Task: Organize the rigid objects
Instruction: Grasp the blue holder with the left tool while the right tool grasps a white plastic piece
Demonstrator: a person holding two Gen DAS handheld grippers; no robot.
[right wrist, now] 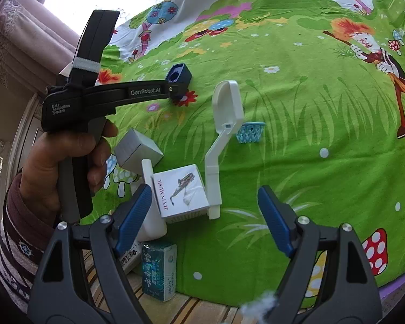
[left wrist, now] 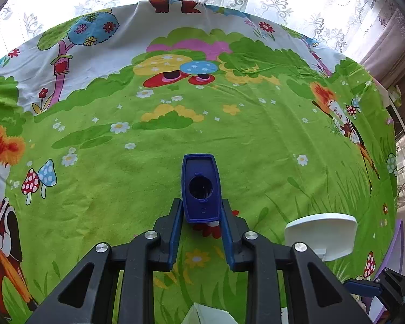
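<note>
Now the blue box [left wrist: 201, 187] sits pinched between the pads of the left gripper [left wrist: 201, 217], just over the green cloth [left wrist: 256, 140]. Nearby to its right stands a white hoop stand [right wrist: 224, 124] with a small blue net [right wrist: 249, 132] beside it, then a music box [right wrist: 183, 191], a grey cube [right wrist: 137, 151] and a teal pack [right wrist: 158, 270]. Closest, the right gripper [right wrist: 205, 216] hangs with its 2 jaws spread and nothing between them.

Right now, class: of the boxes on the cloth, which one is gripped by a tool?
The dark blue box with a round hole, clamped in the left tool. The silver box and music box lie untouched.
</note>
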